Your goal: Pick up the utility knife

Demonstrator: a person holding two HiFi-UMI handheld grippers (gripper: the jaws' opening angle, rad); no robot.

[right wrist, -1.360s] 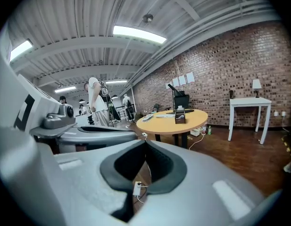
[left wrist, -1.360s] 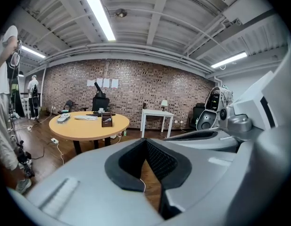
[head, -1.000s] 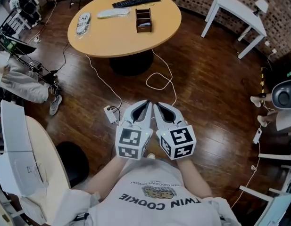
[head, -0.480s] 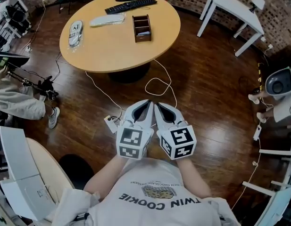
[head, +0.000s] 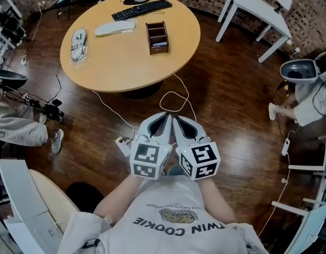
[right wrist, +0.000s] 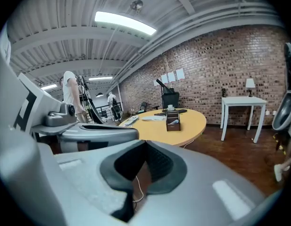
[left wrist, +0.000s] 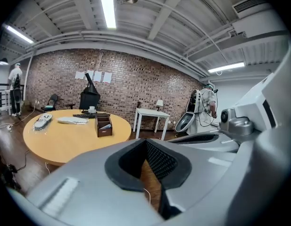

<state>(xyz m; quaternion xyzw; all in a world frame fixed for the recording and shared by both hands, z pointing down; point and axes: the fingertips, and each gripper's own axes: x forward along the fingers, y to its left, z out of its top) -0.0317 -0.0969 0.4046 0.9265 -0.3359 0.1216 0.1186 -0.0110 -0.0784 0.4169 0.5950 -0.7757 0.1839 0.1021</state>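
Tabletop (head: 120, 62) round, pale wood; left tool (head: 163, 117), right tool (head: 177, 119) grey plastic

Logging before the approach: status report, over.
Left gripper, right gripper shut, empty. Utility knife not identifiable from here; round table ahead, apart from grippers. White cable looped on floor between.

**A:** so how are the arms sitting?

**B:** both tucked in close. left forearm (head: 118, 197) comes in from about 7 o'clock and right forearm (head: 215, 197) from about 5. the grippers are side by side, just below centre in the head view.

**A:** and the jaws?

**B:** left gripper (head: 164, 115) and right gripper (head: 176, 118) both point to 12, with their tips almost touching in a narrow V. both are closed with nothing between them. left cube (head: 148, 160) and right cube (head: 198, 160) sit at the rear, facing up.
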